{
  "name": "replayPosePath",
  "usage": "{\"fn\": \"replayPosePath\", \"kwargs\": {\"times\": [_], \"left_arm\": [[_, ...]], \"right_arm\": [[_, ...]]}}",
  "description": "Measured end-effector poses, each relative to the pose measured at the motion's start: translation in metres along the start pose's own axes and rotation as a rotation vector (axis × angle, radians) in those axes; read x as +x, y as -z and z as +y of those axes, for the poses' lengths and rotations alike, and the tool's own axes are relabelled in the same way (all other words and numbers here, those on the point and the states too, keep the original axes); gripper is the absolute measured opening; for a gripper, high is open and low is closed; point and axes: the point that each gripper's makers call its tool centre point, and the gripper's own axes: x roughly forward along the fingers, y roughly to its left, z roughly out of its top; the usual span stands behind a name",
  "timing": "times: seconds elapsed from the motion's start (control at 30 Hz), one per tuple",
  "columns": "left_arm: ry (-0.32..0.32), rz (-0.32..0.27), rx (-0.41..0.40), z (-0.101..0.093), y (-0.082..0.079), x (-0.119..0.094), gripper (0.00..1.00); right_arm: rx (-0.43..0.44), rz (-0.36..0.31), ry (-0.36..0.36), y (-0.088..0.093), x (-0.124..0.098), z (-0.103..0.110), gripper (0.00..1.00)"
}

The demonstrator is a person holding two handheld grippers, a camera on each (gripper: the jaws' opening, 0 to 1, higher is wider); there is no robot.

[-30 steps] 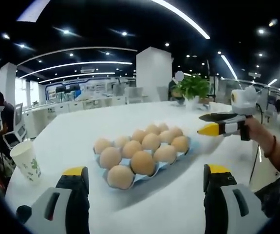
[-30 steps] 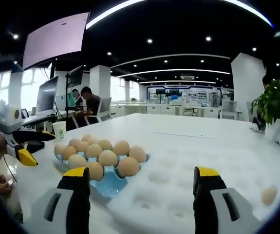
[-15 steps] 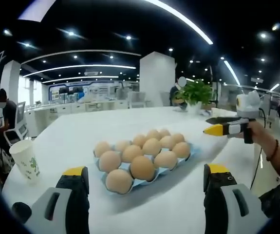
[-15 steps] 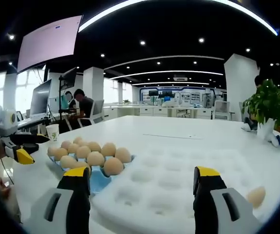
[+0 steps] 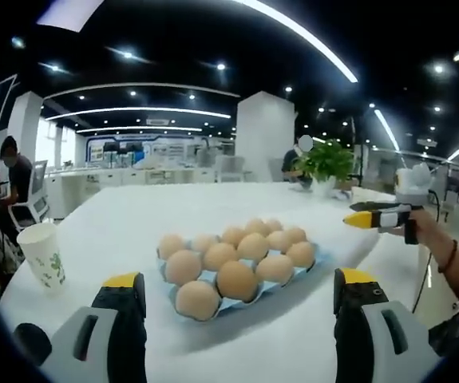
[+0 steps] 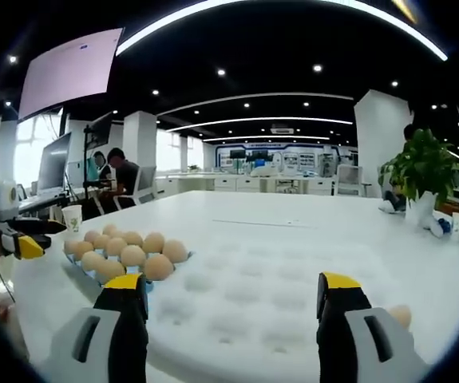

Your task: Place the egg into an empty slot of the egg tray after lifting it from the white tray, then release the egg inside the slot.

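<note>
In the left gripper view we are seeing the left gripper hanging low over the white table with its yellow-tipped jaws spread wide and nothing between them. Ahead of it the blue egg tray is sitting on the table, its slots carrying brown eggs in rows (we cannot tell from here which slot is empty). A paper cup is standing well to the left of the egg tray. The right gripper is showing at the right edge, held in a hand. In the right gripper view its jaws are standing wide apart and holding nothing, over the dimpled white tray. The loose egg is lying on that tray — just right of the right jaw, partly hidden by it. A potted plant is standing far back at the right.
</note>
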Motion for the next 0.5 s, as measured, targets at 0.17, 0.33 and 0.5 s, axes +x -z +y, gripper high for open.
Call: {"fn": "replayPosePath", "kwargs": {"times": [0.17,0.33,0.5], "left_arm": [[-0.002,0.003,-0.007,0.0,0.001,0.001,0.99],[0.011,0.012,-0.024,-0.003,0.002,0.001,0.98],[0.023,0.027,-0.018,-0.006,0.005,0.004,0.98]], "right_arm": [[0.01,-0.013,0.044,-0.002,-0.005,-0.016,0.9],[0.013,-0.014,0.073,-0.001,-0.008,-0.029,0.9],[0.013,-0.014,0.087,-0.001,-0.01,-0.039,0.9]]}}
